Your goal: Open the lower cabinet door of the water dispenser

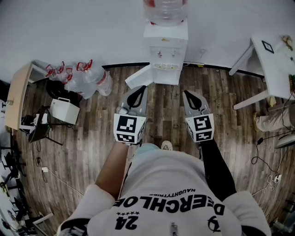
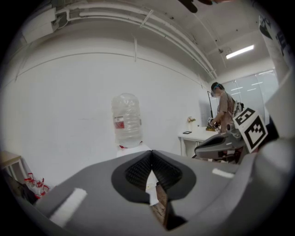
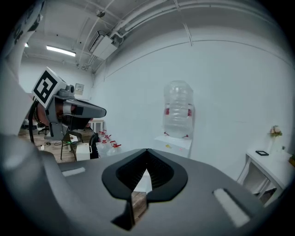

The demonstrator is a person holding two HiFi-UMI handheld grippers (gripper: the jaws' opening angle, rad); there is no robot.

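Both grippers clenched empty, short of the water dispenser (image 1: 165,44).
The dispenser stands upright at the wall, long axis vertical, bottle (image 1: 165,10) on top, front facing the person. Its lower cabinet door (image 1: 138,77) angles out from its base. The left gripper (image 1: 137,94) and right gripper (image 1: 188,94) point at it, well apart from it.

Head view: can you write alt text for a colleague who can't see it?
The left gripper and right gripper, both shut and empty, point side by side at a water dispenser against the wall, short of it. Its lower cabinet door appears to angle out, open, at its lower left. At left, spare water bottles sit on the wooden floor.
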